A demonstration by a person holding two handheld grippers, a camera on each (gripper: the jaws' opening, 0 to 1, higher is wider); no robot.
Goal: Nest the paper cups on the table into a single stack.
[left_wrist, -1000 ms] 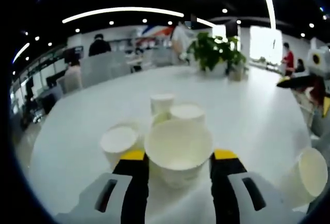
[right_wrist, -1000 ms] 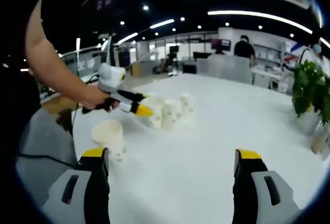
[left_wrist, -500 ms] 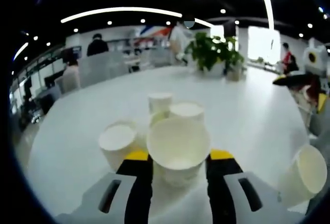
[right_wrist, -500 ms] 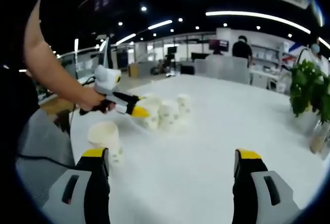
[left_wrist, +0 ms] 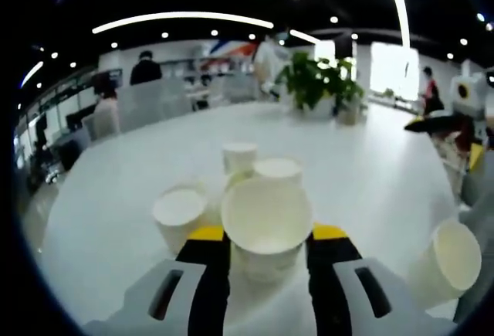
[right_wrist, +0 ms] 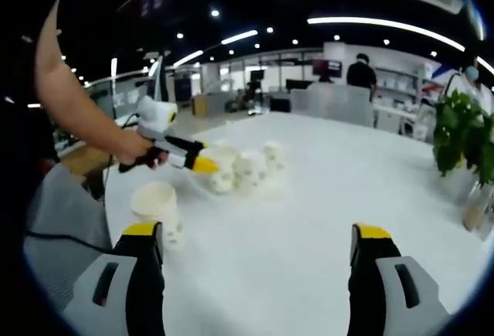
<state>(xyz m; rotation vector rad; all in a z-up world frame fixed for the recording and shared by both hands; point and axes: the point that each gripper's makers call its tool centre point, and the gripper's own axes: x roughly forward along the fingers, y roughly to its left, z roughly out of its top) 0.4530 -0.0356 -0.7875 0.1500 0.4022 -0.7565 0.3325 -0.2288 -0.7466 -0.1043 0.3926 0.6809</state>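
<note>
- Up close, the left gripper view shows the left tool (left_wrist: 267, 235) clamped on a paper cup (left_wrist: 267, 224), its yellow tips pressed against both sides of the cup wall; the cup's open mouth tips toward the camera.
- Just behind the held cup stand three more cups: one (left_wrist: 179, 216) to its left, one (left_wrist: 277, 170) touching its far rim, and one (left_wrist: 240, 156) farther back.
- A lone cup (left_wrist: 446, 263) sits well to the right of the held cup, near the surface (left_wrist: 370, 158) edge.
- From the side, the right gripper view shows that tool (right_wrist: 202, 165) held in a person's hand (right_wrist: 139, 151), its tips at the cup cluster (right_wrist: 241, 169); how they grip is too small to make out there.
- The right tool (right_wrist: 258, 239) has its jaws wide apart with nothing between them; the lone cup (right_wrist: 158, 208) stands just beside its left jaw.
- Beyond the cluster the white surface lies open up to a potted plant (left_wrist: 318, 79).
- The held cup's base is hidden between the tips, and the cups behind it are partly covered.
</note>
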